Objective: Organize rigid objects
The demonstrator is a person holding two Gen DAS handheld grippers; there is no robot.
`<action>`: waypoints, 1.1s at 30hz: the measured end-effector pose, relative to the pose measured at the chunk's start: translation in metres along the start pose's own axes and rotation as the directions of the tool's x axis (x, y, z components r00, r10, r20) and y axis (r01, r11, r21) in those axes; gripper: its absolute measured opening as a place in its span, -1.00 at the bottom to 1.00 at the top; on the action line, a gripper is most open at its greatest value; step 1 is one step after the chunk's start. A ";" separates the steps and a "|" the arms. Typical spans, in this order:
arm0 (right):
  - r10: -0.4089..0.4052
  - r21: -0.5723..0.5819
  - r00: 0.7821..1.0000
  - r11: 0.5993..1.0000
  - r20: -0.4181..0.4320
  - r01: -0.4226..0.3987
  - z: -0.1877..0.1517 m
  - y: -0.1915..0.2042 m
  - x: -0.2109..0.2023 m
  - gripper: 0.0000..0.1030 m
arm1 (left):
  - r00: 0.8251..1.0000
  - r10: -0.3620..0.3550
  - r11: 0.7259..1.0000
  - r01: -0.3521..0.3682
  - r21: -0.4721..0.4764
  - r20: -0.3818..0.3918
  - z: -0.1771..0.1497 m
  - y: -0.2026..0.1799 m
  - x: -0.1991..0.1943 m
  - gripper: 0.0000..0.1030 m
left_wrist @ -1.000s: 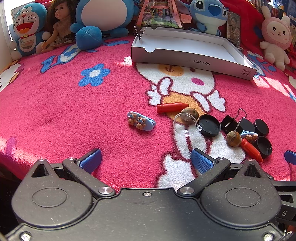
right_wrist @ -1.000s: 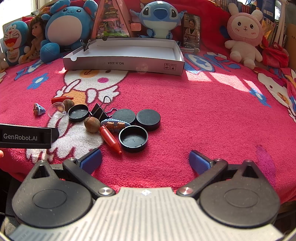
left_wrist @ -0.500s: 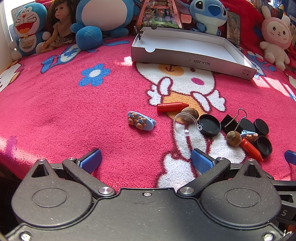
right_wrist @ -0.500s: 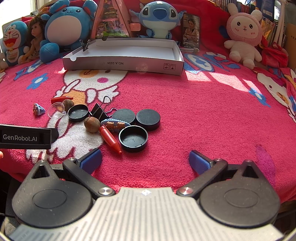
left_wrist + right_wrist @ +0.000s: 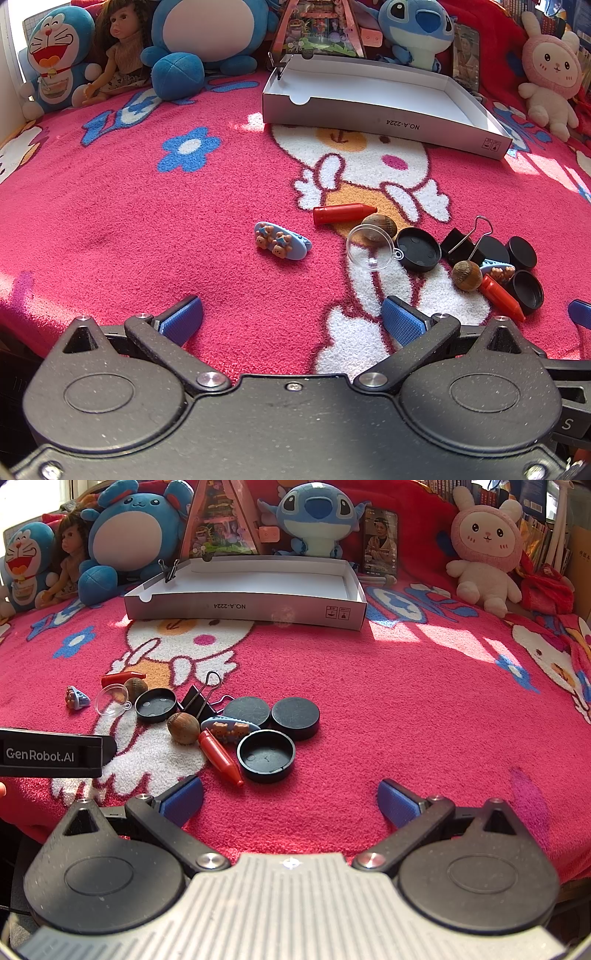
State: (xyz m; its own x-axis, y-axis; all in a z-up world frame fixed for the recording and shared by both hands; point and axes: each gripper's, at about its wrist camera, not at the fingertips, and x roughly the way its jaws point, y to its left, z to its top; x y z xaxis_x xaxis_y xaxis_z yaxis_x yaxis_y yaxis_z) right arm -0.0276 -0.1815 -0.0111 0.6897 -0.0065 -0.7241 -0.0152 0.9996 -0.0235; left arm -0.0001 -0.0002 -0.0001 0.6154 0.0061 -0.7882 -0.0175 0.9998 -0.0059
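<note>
Both tongs, left (image 5: 290,319) and right (image 5: 290,799), spread and bare, black caps (image 5: 266,755), crayon (image 5: 221,755) and nut (image 5: 183,728) heaped before the white box (image 5: 243,605)

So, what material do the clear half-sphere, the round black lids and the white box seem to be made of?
Clear half-sphere: looks like thin glossy plastic; the blanket shows through and it has a moulded loop. Round black lids: probably matte plastic, with fine scuffs on the flat tops. White box: apparently smooth cardboard, with thin folded walls and printed marks.
</note>
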 end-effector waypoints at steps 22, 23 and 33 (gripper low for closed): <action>0.006 0.006 1.000 1.000 0.015 -0.006 -0.002 -0.004 0.000 1.00 | 0.997 -0.029 0.999 0.026 0.043 0.076 -0.009 0.006 -0.003 1.00; 0.005 0.010 1.000 1.000 0.024 -0.006 -0.002 -0.004 -0.001 1.00 | 0.995 -0.031 0.999 0.027 0.047 0.092 -0.011 0.006 -0.003 1.00; 0.002 0.009 0.998 1.000 0.059 -0.003 -0.004 -0.002 -0.003 1.00 | 0.983 -0.038 0.999 0.034 0.028 0.179 -0.021 0.007 -0.007 0.88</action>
State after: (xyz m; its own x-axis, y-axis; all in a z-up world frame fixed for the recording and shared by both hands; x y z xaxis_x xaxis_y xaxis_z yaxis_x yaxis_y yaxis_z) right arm -0.0327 -0.1837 -0.0116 0.7315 -0.0029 -0.6819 -0.0103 0.9998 -0.0154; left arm -0.0209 0.0068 -0.0074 0.7470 -0.0290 -0.6642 0.0252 0.9996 -0.0153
